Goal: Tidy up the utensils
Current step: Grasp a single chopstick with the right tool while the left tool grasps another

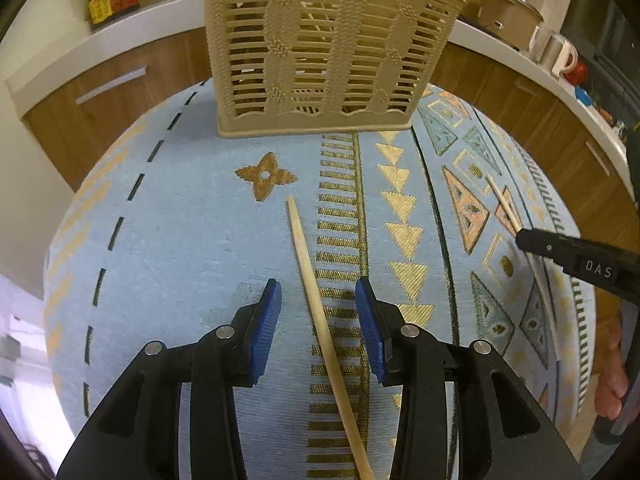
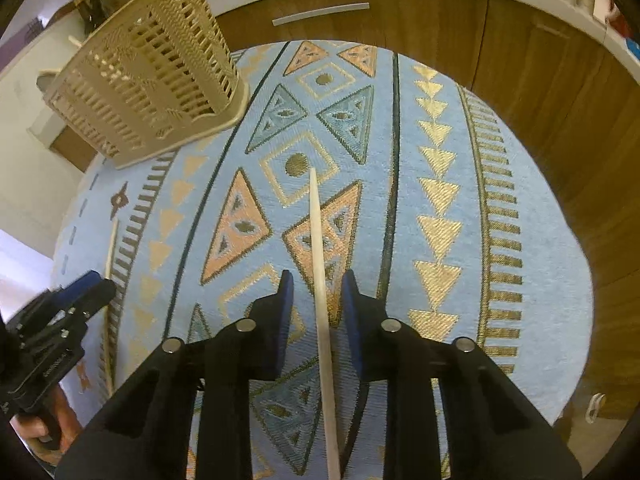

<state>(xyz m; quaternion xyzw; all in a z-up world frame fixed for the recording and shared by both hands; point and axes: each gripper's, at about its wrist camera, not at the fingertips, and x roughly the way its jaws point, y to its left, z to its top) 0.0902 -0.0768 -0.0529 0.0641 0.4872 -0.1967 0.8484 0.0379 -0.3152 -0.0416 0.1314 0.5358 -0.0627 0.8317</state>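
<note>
Left wrist view looks down on a round table under a blue patterned cloth (image 1: pixel 180 240), where the left gripper (image 1: pixel 319 296) straddles one pale chopstick (image 1: pixel 308 272) lying flat and running near to far. Its blue pads stand part open with clear gaps on both sides of the stick, so nothing is held yet. At the far edge of the table stands a beige slotted basket (image 1: pixel 320 48), the likely home for the utensils. Right wrist view shows the right gripper (image 2: pixel 317 286) set the same way over a second chopstick (image 2: pixel 318 240), its jaws narrower, close to the wood but seemingly not yet pressing it; whether a pad already touches is hard to tell. In this view the basket (image 2: pixel 152 80) sits far left. Judging by this, the step in hand is picking up both sticks at once. Next, each gripper would need to shut squarely on its thin stick against the cloth, lift without letting it roll or pivot, then carry it to the basket and drop it in upright.
</note>
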